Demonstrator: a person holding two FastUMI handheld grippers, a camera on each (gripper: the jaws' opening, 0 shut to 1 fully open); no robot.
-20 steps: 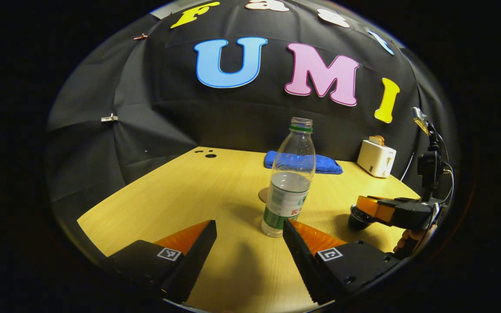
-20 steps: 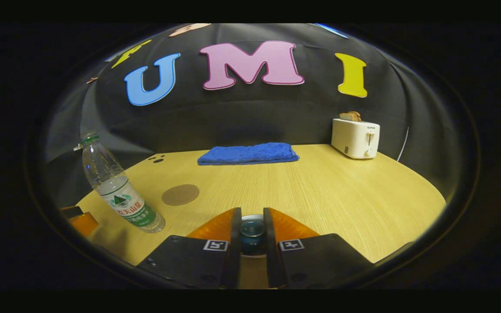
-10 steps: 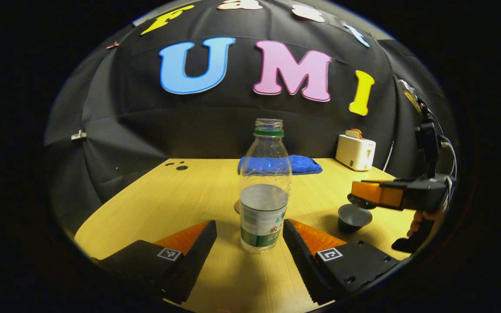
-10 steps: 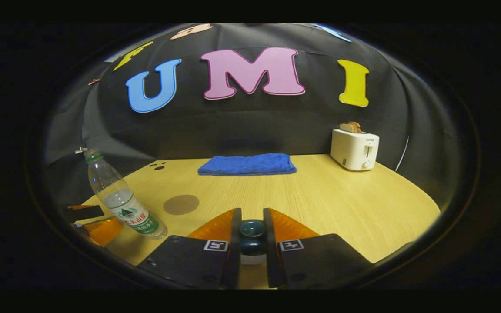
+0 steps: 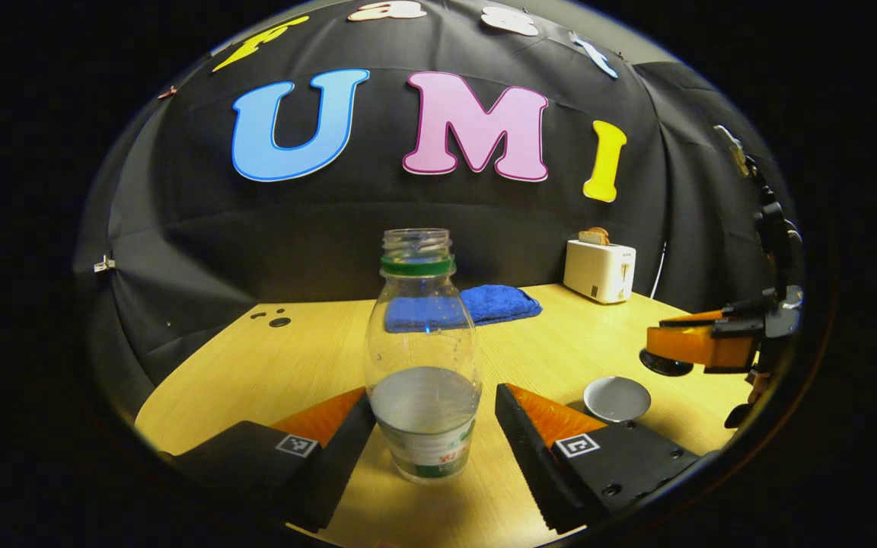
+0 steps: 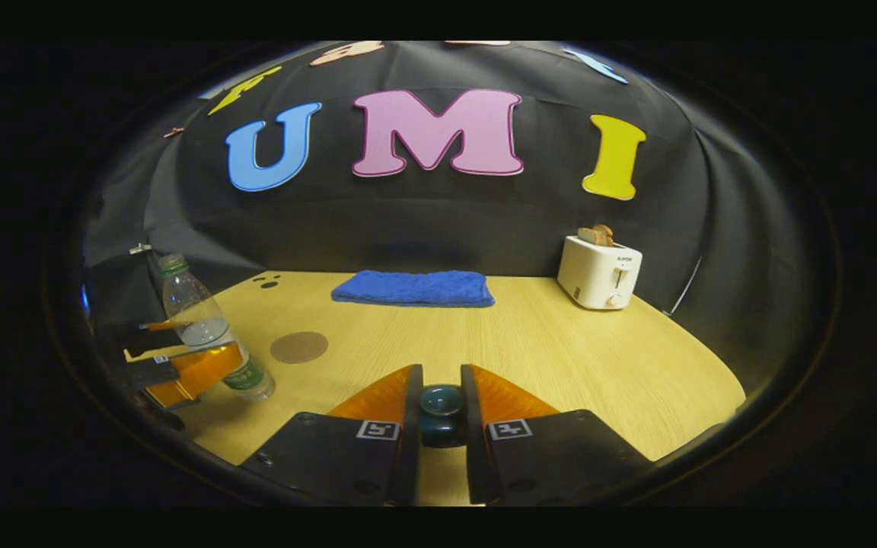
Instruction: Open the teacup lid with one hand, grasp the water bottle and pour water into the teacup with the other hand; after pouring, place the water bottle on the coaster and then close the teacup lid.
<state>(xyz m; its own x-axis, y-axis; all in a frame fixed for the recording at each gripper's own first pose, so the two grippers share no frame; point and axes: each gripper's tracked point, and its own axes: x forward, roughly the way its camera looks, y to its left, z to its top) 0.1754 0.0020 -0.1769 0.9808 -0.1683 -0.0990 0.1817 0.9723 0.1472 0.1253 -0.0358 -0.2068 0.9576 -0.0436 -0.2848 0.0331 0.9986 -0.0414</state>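
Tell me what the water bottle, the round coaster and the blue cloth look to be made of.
Clear water bottle: thin glossy plastic, see-through with highlights. Round brown coaster: flat, matte, probably cork or wood fibre. Folded blue cloth: soft nubby fabric, likely microfibre or terry.

**Left gripper spread wide, right gripper clamped and raised**

In the left gripper view, the left gripper (image 5: 431, 426) sits at 6 o'clock with its two fingers spread wide apart, level and pointing forward, not pressing on anything. At 3 o'clock in that view the right gripper (image 5: 674, 352) hangs above the table, pointing toward 9 o'clock. In the right gripper view, the right gripper (image 6: 441, 415) has its fingers drawn close at 6 o'clock, pressing on a round knob (image 6: 441, 401) between them.
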